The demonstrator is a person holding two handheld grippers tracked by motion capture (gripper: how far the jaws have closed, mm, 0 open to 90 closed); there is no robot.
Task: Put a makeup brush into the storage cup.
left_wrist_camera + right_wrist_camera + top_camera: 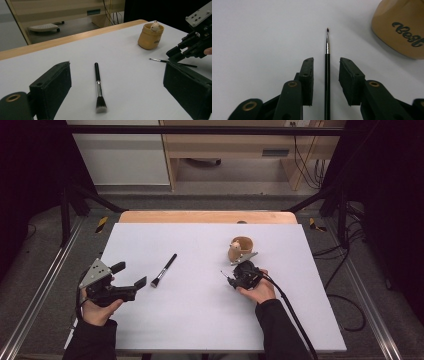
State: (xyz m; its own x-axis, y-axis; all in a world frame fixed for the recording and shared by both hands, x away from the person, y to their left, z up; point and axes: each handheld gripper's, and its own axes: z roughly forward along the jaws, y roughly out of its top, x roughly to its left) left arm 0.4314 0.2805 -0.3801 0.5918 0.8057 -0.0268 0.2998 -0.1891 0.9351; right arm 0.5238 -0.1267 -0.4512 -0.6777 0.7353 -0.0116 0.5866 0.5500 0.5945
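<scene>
thin brush point(327, 75) lies flat on worktop point(200, 300) btwn right claw point(326, 75) jaws, pads apart, not gripping; tip points away from claw. tan pot point(404, 27) just beside. left claw point(117, 82) wide open, w/ makeup brush point(98, 87) ahead.

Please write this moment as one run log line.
right gripper: open, jaws astride thin brush lying on table | left gripper: open, apart from makeup brush | pouch: upright

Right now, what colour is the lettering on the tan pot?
Black script lettering on the tan pot, clearest in the right gripper view.
</scene>
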